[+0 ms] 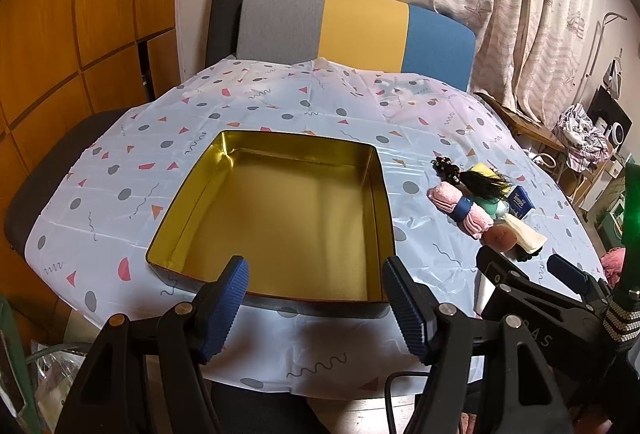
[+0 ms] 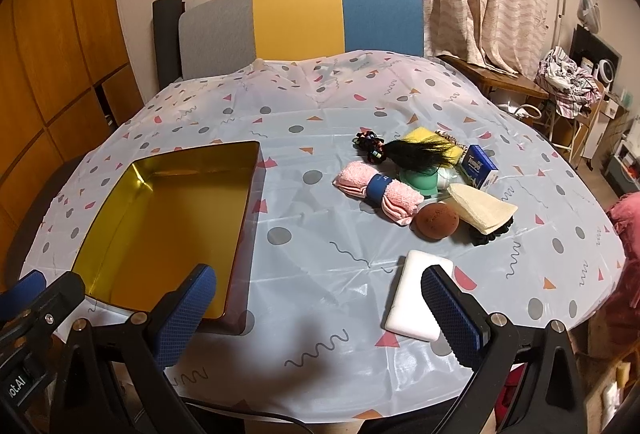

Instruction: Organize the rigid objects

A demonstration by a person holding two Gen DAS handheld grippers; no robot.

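Left gripper [image 1: 316, 298]: we see its jaws spread wide and holding nothing; both blue ribbed pads [image 1: 224, 308] hang over the near rim of the tin, touching nothing that we can make out.
Right gripper [image 2: 320, 310]: we see its jaws spread wide and empty; the right-hand pad [image 2: 454, 316] overlaps the near edge of the white block in view, but we cannot tell whether it touches.
Tin [image 1: 182, 209]: open rectangular tin with a gold interior and nothing inside; it sits on the bench toward the left, directly ahead of the left gripper.
White block [image 2: 416, 300]: flat, rounded rectangle lying on the bench near the front edge, apart from the cluster and well right of the tin.
Cluster: we find the other items bunched together at mid-right of the bench, well apart from the tin.
Pink towel [image 2: 380, 195]: rolled, with a blue band round its middle, on the left side of the cluster.
Brown sponge [image 2: 436, 221]: round, just beside the towel's near end.
Cream cloth [image 2: 482, 211]: folded, lying over a black item at the cluster's near-right edge.
Tissue pack [image 2: 478, 165]: blue, at the right of the cluster.
Black tuft [image 2: 416, 153]: hair-like, lying across a yellow item and a green one.
Bench [image 2: 320, 274]: covered by a pale cloth printed with dots, triangles and squiggles.
Chair [image 2: 298, 19]: grey, yellow and blue back, at the far side of the bench.
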